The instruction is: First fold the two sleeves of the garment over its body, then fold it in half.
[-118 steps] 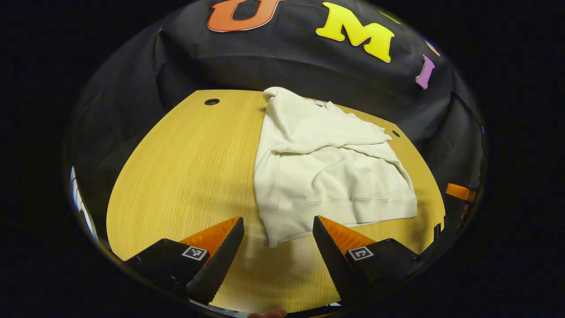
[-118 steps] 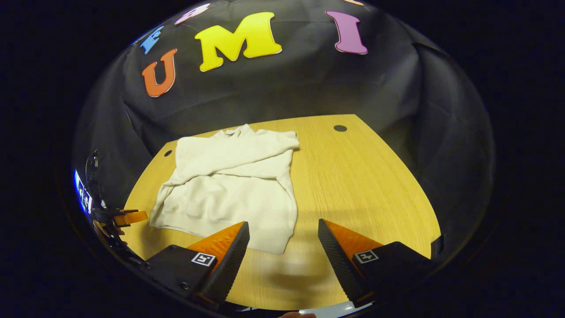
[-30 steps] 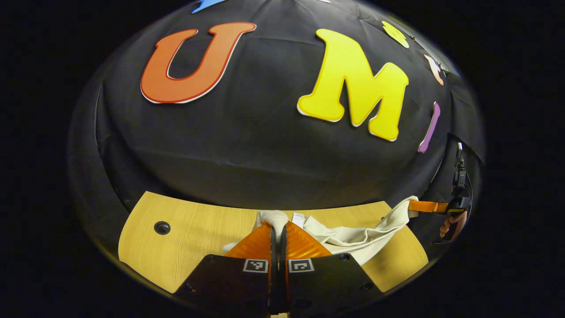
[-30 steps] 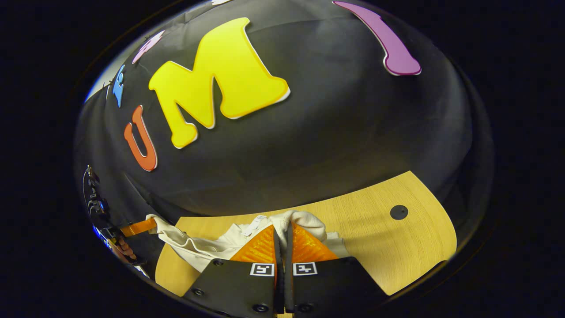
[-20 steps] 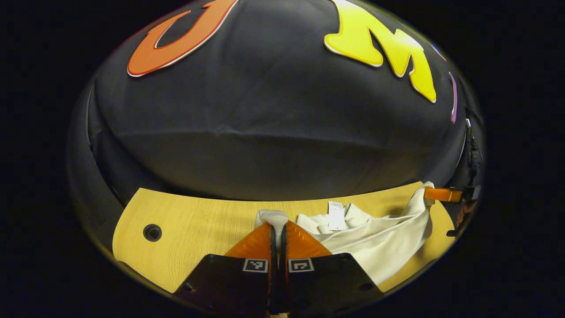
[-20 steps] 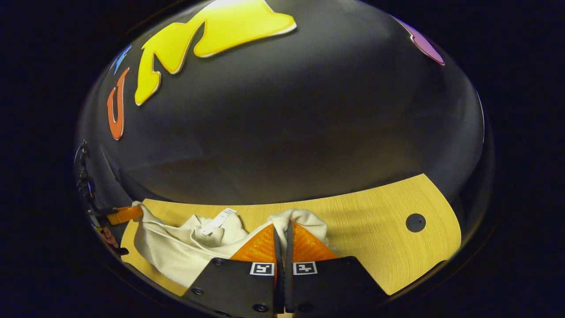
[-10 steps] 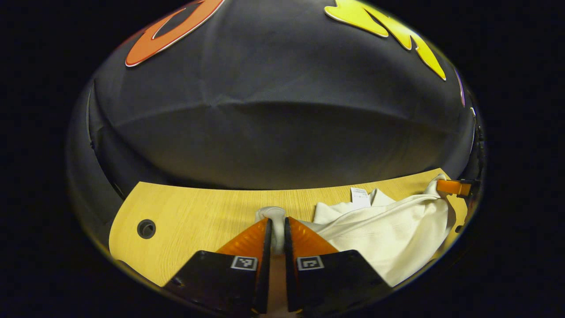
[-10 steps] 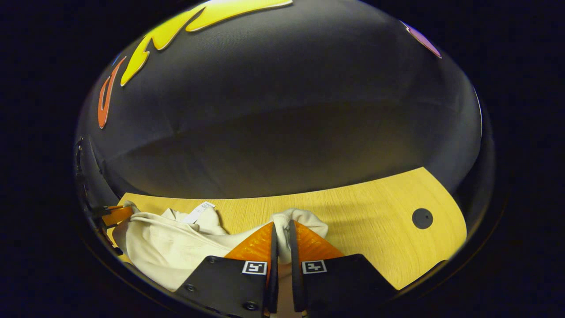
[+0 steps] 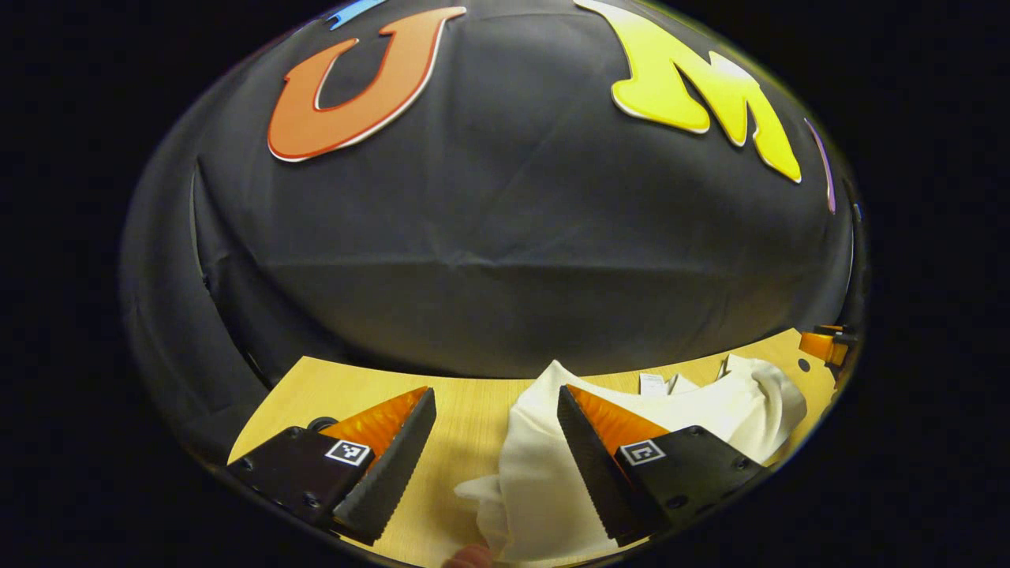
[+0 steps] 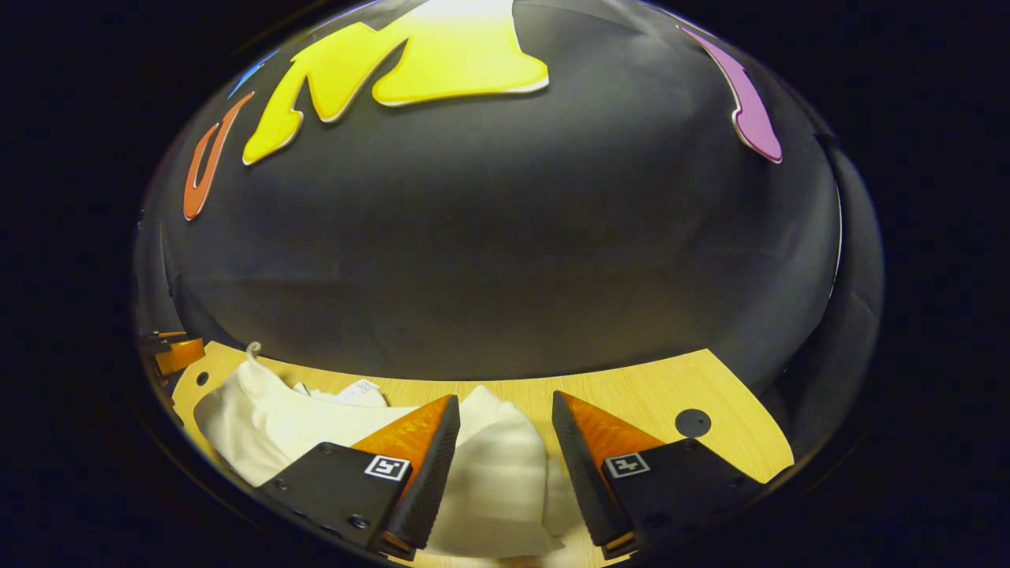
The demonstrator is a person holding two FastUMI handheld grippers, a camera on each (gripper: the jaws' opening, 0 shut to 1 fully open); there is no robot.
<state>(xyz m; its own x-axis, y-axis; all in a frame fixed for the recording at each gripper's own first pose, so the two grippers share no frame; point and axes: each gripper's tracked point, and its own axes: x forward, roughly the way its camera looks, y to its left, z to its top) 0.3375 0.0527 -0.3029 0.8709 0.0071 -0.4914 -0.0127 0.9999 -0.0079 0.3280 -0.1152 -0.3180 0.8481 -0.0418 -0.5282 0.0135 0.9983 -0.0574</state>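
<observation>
The cream garment lies bunched on the wooden table near its far edge, by the black wall. My left gripper is open above it; the cloth lies loose between and under the fingers, not pinched. In the right gripper view the same garment spreads below my open right gripper, and its white neck label shows to the left. Each gripper also appears far off in the other's view: the right gripper and the left gripper.
A round cable hole sits in the bare table top right of the garment. Another hole peeks out behind my left finger. The wall stands close behind the table's far edge. A person's fingertip shows at the bottom.
Both grippers, shut on the garment's edge half a second ago, have opened and let it go. The cloth has dropped onto the table and both grippers have lifted slightly.
</observation>
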